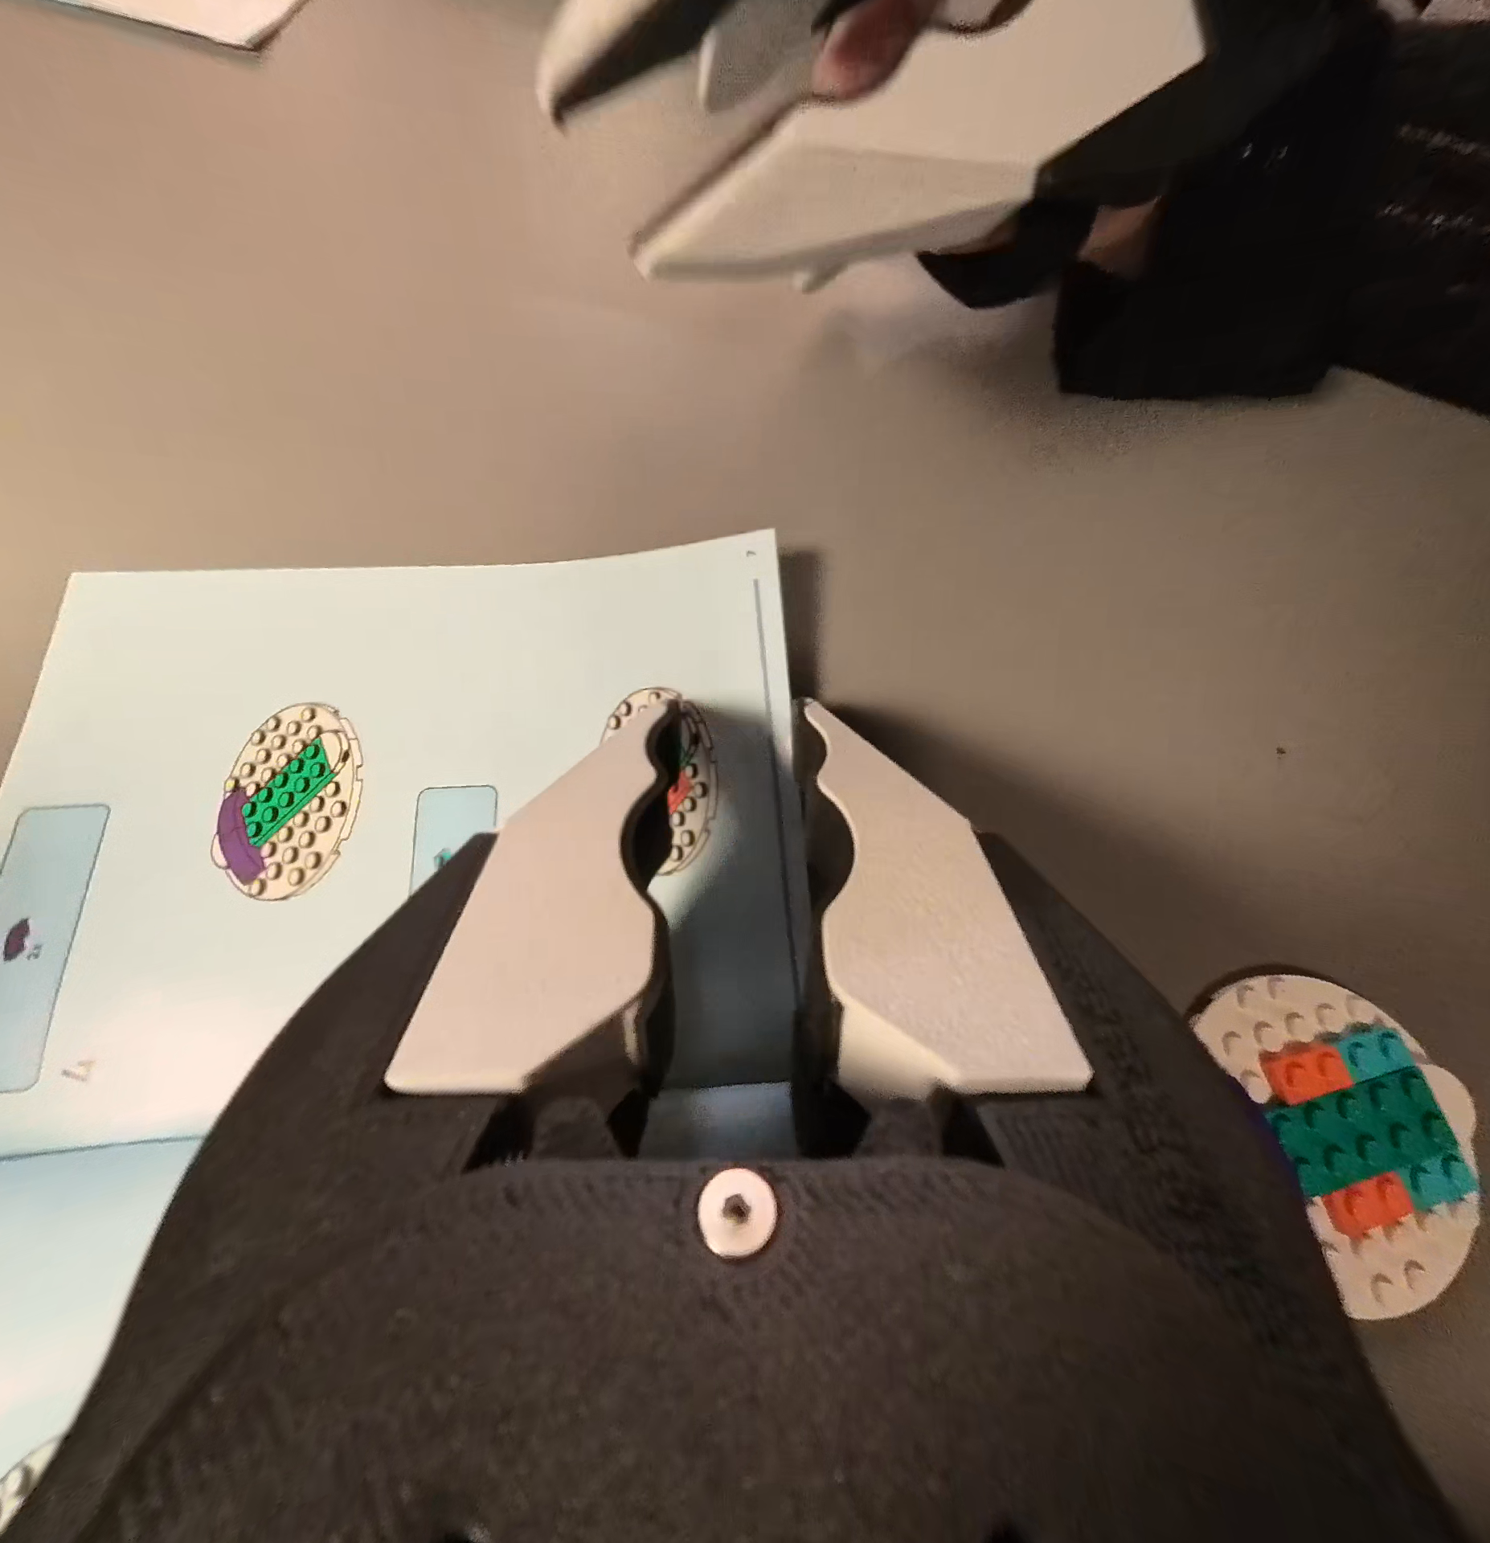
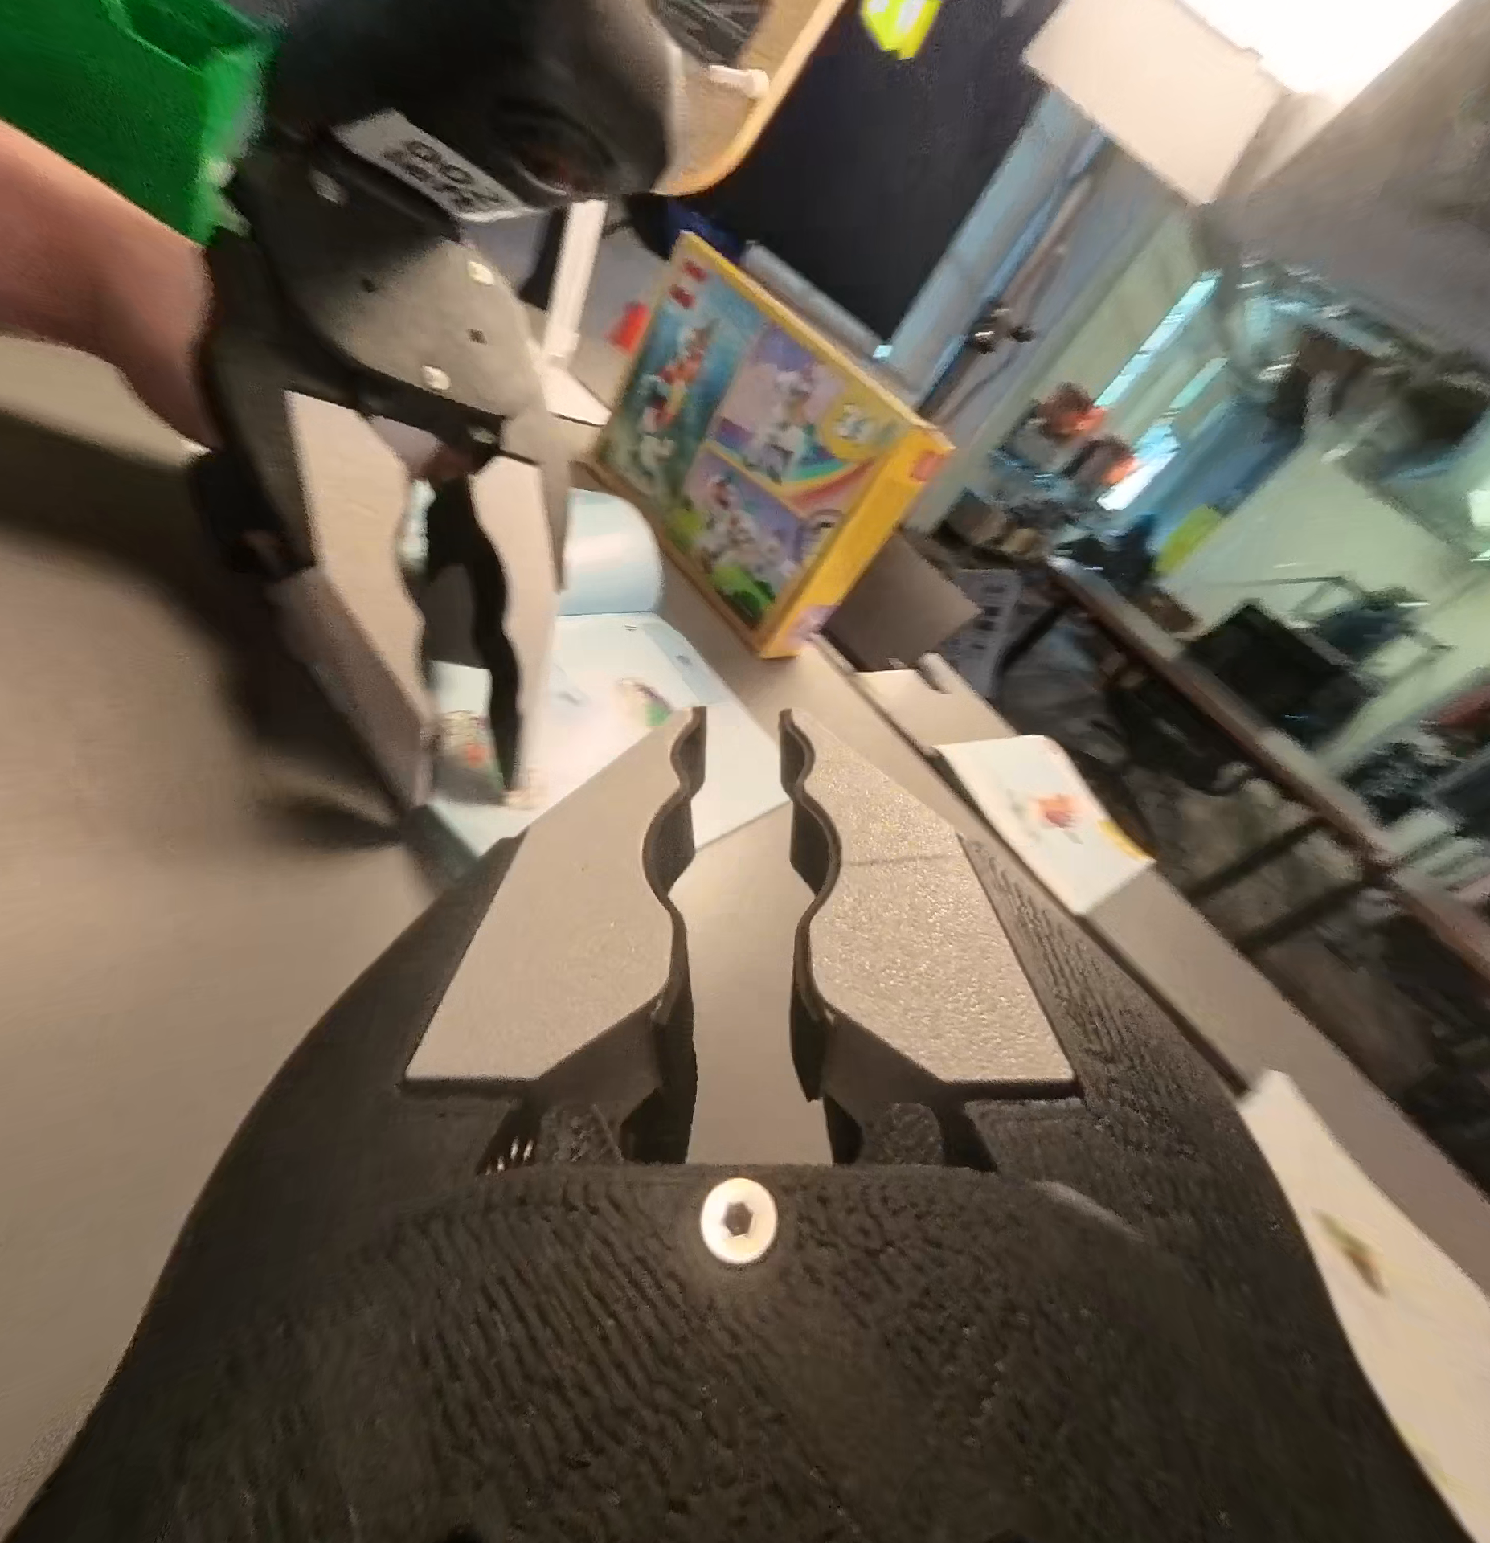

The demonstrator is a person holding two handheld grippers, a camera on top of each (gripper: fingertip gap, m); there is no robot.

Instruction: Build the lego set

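Currently both claws are empty. Left claw (image 1: 737, 718) hangs over the open instruction booklet (image 1: 408, 710), jaws apart, nothing between them; its tips sit above the page's right edge, probably so the camera can read the next build step. The build, a round white plate (image 1: 1343, 1169) carrying teal and orange bricks, lies flat on the grey surface (image 1: 307, 334) just beside the booklet's right edge and is not gripped. Right claw (image 2: 742, 718) has its jaws apart with only a narrow gap, and it holds nothing. In the left wrist view it is raised well off the surface towards the far edge, blurred. The lego box (image 2: 767, 467) stands upright near the surface's far edge, behind the booklet. Loose parts aren't visible, so I can't tell which brick goes on next.
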